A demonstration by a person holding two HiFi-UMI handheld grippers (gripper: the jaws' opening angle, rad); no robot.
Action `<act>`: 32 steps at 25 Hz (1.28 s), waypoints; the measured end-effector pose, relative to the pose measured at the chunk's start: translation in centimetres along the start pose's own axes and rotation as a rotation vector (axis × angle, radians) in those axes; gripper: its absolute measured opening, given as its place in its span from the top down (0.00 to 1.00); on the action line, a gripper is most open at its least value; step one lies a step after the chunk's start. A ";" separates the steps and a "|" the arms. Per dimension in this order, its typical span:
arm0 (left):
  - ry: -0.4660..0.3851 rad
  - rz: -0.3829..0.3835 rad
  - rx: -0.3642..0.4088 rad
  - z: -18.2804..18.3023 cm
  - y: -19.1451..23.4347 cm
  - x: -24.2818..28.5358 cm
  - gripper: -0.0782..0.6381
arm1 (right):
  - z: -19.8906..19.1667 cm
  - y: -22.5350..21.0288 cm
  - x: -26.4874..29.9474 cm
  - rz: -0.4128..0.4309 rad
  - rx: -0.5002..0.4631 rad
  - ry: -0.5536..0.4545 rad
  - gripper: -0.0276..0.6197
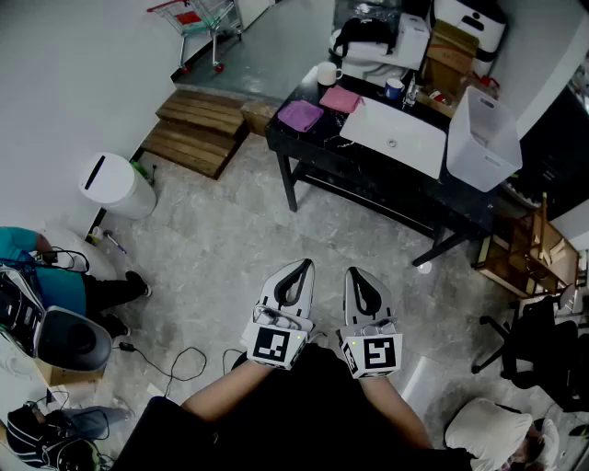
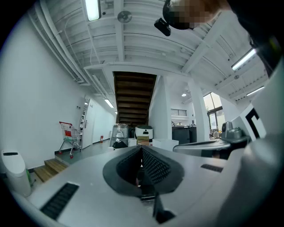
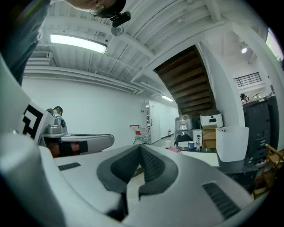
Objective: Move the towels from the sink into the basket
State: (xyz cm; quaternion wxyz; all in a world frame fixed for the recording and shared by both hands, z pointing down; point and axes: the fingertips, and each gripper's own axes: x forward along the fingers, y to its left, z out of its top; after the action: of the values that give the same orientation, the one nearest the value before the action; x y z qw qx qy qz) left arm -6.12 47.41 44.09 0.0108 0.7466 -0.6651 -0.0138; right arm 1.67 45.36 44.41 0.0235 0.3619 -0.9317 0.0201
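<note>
A purple towel (image 1: pixel 300 115) and a pink towel (image 1: pixel 340 98) lie on the black table (image 1: pixel 368 179), just left of the white sink (image 1: pixel 394 136). The white basket (image 1: pixel 482 140) stands at the table's right end; the right gripper view shows that basket (image 3: pixel 231 142) and the pink towel (image 3: pixel 174 150) in the distance. My left gripper (image 1: pixel 299 267) and right gripper (image 1: pixel 357 273) are held side by side over the floor, level, well short of the table. Both are shut with nothing between the jaws, as the left gripper (image 2: pixel 142 148) and right gripper (image 3: pixel 141 147) show in their own views.
A white bin (image 1: pixel 116 184), wooden steps (image 1: pixel 196 129) and a shopping cart (image 1: pixel 202 23) are to the left. A person (image 1: pixel 37 267) sits at the far left with cables on the floor. A wooden chair (image 1: pixel 529 253) and a black office chair (image 1: pixel 538 345) stand on the right.
</note>
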 end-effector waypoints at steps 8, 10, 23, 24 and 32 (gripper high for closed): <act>0.029 -0.015 -0.027 -0.5 2.9 3.5 0.88 | -0.4 -2.2 3.1 -0.054 0.036 0.016 0.93; 0.041 -0.056 -0.055 -1.0 3.3 5.2 0.88 | -0.8 -3.0 4.2 -0.080 0.048 0.033 0.93; 0.028 -0.092 -0.097 -1.7 14.2 15.0 0.88 | -0.1 -3.1 20.0 -0.008 -0.003 0.049 0.93; 0.030 -0.090 -0.092 -1.7 15.5 15.7 0.88 | -0.2 -3.3 21.3 -0.013 0.010 0.054 0.93; 0.037 -0.080 -0.105 -1.4 26.3 21.1 0.88 | -0.3 -4.4 31.0 -0.060 0.009 0.125 0.93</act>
State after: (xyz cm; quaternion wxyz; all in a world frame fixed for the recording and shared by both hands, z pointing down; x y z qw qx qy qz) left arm -29.79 23.38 46.29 0.0618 0.7713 -0.6325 -0.0351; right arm -18.21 21.20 46.63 0.0805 0.3876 -0.9171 0.0460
